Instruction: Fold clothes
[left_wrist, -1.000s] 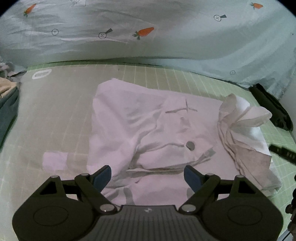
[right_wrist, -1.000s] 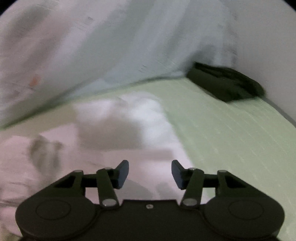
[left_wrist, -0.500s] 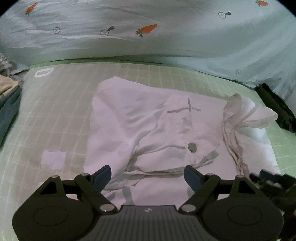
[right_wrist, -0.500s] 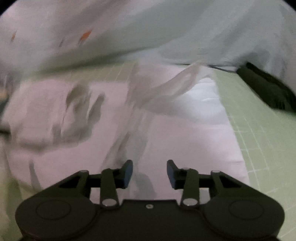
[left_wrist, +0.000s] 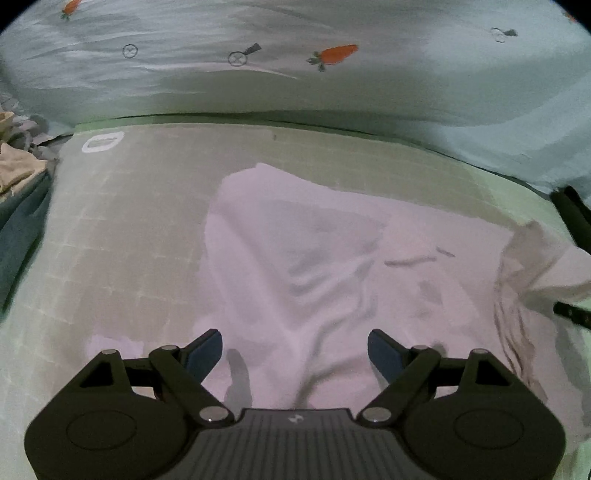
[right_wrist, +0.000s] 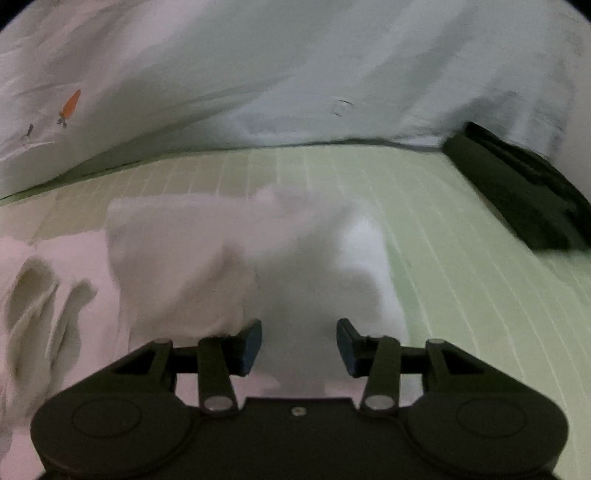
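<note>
White garment (left_wrist: 332, 266) | left gripper (left_wrist: 294, 350) spread | right gripper (right_wrist: 299, 345) spread | teal pile (left_wrist: 18, 221) left view only

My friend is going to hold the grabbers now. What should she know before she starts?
Left gripper: open, holding nothing, low over the near edge of the white garment.
Right gripper: open, holding nothing, above the bunched-up end of the same garment.
The garment lies wrinkled on the green grid mat, partly doubled over, with a loose ruffled bit at its right end.
A black object sits at the mat's far right, by the carrot-print sheet.
Done: at most a rough first fold.
Left: grip the loose end, flatten it, finish the folds.
</note>
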